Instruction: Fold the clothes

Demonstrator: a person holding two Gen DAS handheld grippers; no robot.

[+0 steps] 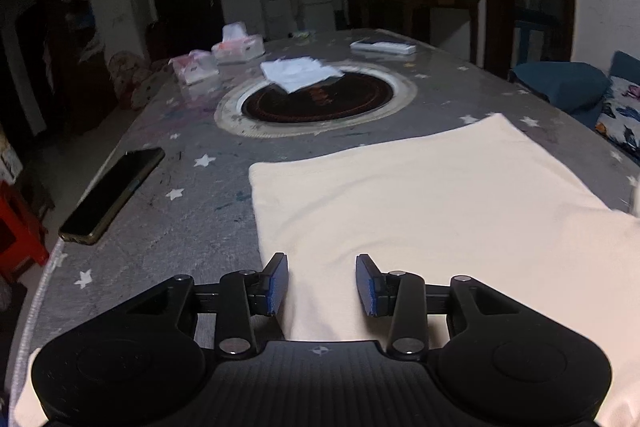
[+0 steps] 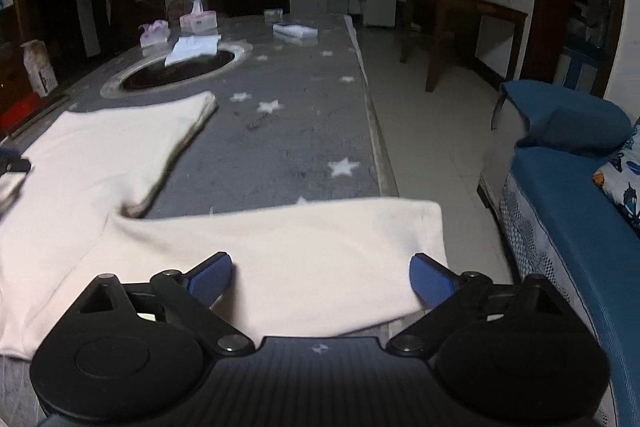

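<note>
A cream garment (image 1: 420, 195) lies flat on the grey star-patterned table (image 1: 192, 211). In the left wrist view my left gripper (image 1: 322, 285) hovers over its near left edge. The blue pads (image 1: 280, 283) stand apart with flat cloth between them, and nothing is pinched. In the right wrist view the garment's body (image 2: 100, 155) spreads to the left. One sleeve (image 2: 320, 243) stretches right past the table's edge (image 2: 380, 155). My right gripper (image 2: 320, 277) is wide open over that sleeve, with its fingertips (image 2: 212, 277) spread across the sleeve's width.
A dark phone (image 1: 112, 195) lies near the left table edge. Tissue packs (image 1: 238, 47), a folded white cloth (image 1: 300, 73) on a dark round inset (image 1: 320, 103) and a flat box (image 1: 382, 47) sit further back. A red stool (image 1: 16, 227) stands left, a blue sofa (image 2: 560, 211) right.
</note>
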